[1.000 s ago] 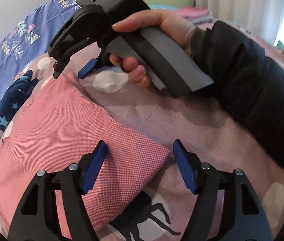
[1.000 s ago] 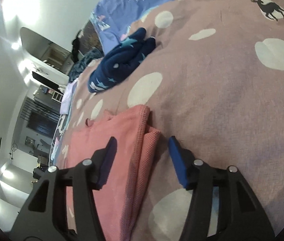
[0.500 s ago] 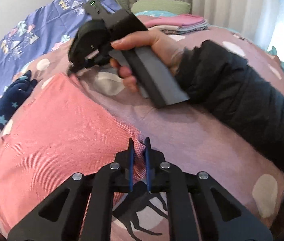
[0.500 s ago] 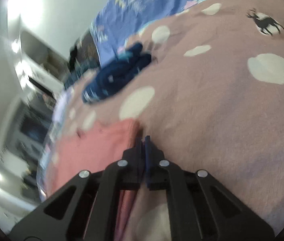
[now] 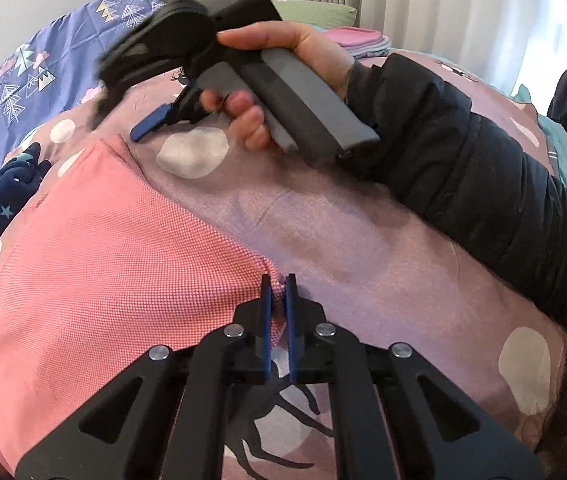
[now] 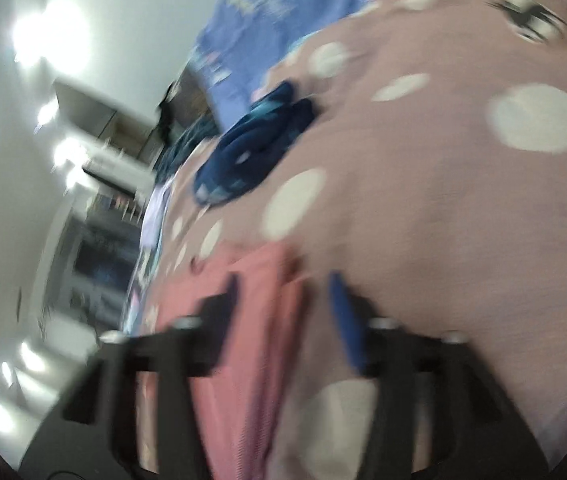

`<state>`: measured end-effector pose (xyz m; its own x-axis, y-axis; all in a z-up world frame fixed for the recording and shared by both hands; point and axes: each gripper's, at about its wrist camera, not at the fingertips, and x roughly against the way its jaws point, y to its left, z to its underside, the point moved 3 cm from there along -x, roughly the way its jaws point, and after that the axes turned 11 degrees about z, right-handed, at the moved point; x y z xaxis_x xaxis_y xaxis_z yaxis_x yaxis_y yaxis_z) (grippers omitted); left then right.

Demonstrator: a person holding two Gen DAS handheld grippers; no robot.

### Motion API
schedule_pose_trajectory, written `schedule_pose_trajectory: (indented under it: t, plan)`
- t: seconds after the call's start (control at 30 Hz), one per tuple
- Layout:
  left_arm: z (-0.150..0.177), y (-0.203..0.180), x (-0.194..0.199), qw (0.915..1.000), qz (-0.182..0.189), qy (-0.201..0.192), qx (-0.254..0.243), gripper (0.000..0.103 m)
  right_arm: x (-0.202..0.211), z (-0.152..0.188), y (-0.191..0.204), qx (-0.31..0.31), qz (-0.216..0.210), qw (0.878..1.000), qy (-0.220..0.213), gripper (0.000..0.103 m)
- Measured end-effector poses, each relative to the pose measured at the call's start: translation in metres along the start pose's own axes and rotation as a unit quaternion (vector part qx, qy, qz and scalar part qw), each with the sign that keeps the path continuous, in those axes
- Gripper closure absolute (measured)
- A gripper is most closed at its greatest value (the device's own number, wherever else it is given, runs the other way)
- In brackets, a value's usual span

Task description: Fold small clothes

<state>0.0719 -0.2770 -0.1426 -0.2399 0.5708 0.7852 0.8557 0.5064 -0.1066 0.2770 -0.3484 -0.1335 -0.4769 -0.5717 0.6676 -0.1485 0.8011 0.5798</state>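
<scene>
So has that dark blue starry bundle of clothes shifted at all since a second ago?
No. In the left wrist view the dark blue bundle lies at the same spot on the spotted bedcover, beside the pink garment, as before.

No legible text, label or number — only printed patterns on bedding.

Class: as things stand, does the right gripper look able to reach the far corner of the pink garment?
Probably yes. The right gripper hangs open just above the pink garment, nothing between them; the left gripper is shut on the near corner.
</scene>
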Motion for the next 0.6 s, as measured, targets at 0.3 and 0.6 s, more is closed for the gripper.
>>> schedule_pose_trajectory:
  t: [0.3,0.6]
  plan:
    - [-0.001,0.002,0.007,0.9990,0.040,-0.021,0.004,0.098,0.016,0.000,0.033,0.047,0.061,0.991,-0.109,0.097]
    - [0.007,0.010,-0.012,0.9973,0.071,-0.011,0.016,0.097,0.002,0.004,-0.016,-0.004,0.107,0.990,-0.095,0.077]
